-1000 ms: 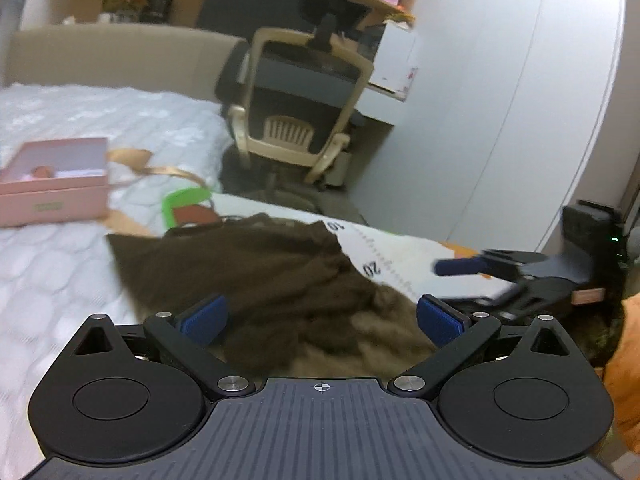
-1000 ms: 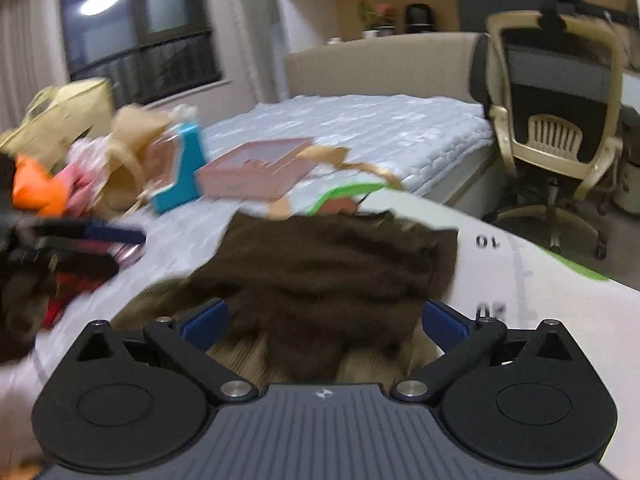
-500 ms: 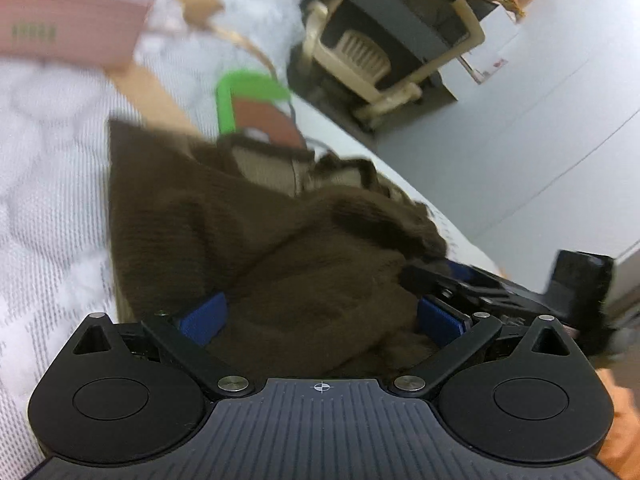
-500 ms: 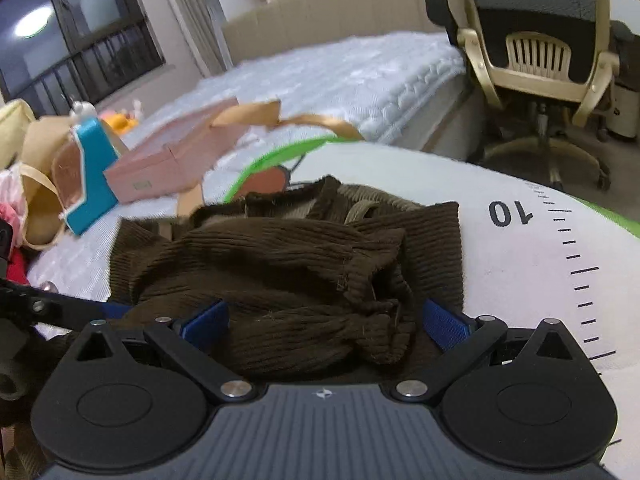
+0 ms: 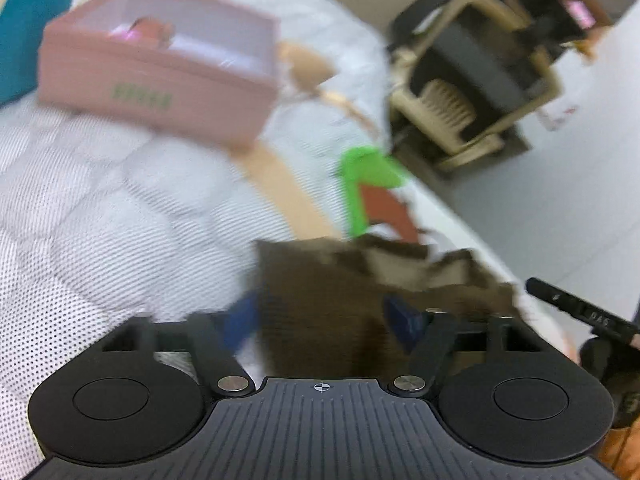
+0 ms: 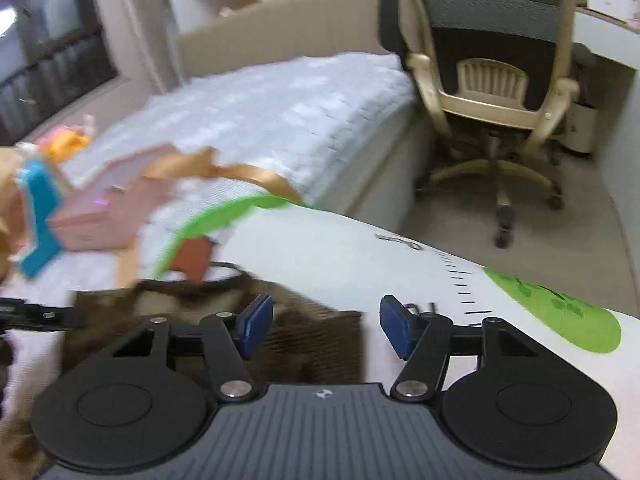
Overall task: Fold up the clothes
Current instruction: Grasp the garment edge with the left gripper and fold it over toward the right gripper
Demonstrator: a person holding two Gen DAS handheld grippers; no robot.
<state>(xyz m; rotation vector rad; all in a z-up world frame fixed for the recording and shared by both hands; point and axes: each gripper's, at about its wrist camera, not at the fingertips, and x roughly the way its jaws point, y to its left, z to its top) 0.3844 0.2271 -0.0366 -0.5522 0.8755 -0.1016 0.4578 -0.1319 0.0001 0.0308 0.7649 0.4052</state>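
Two handheld grippers, left gripper [image 5: 320,322] and right gripper [image 6: 326,330], hover with jaws parted and empty over a brown corduroy garment [image 6: 312,340] lying near on the bed [image 5: 80,208], seemingly poised to pinch its edges for folding.

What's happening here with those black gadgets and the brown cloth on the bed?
A person is folding clothes with a handheld tool in each hand. A brown knitted garment lies bunched on a white mat on the bed. The left tool is over the garment, its blue pads apart with cloth between them. The right tool is open at the garment's right edge, not visibly gripping it. A pink box sits further back.
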